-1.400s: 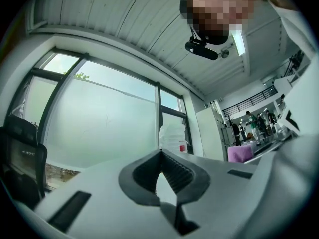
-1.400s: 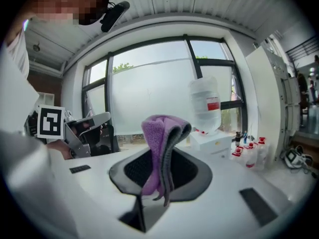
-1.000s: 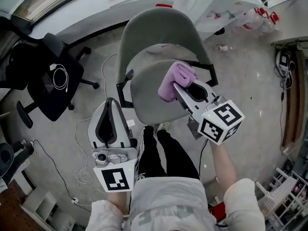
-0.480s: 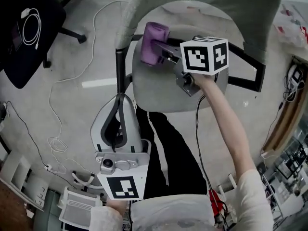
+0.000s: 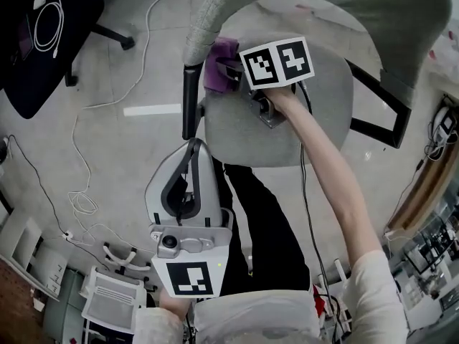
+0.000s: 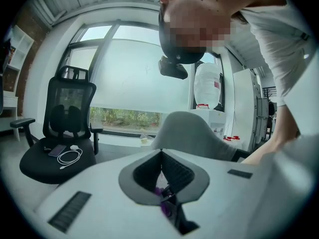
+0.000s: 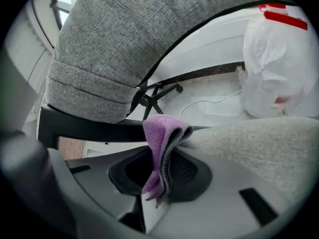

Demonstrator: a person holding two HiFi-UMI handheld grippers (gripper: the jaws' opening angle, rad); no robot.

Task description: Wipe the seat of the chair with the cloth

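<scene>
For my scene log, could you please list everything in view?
chair: one, grey, centre
cloth: one, purple, at the seat's corner, in the right gripper
office chair: one, black, upper left
cables: two, white; one coiled on the office chair, one trailing on the floor
crate: one, white, lower left
bag: one, white and red, beyond the chair
left gripper: white, shut, empty, beside the chair
right gripper: white, shut on the cloth
person: black trousers, bare right arm

A grey floor (image 5: 115,163) is crossed by a white cable (image 5: 84,205); a black office chair (image 6: 70,108) is seen before a large window (image 6: 134,78).
</scene>
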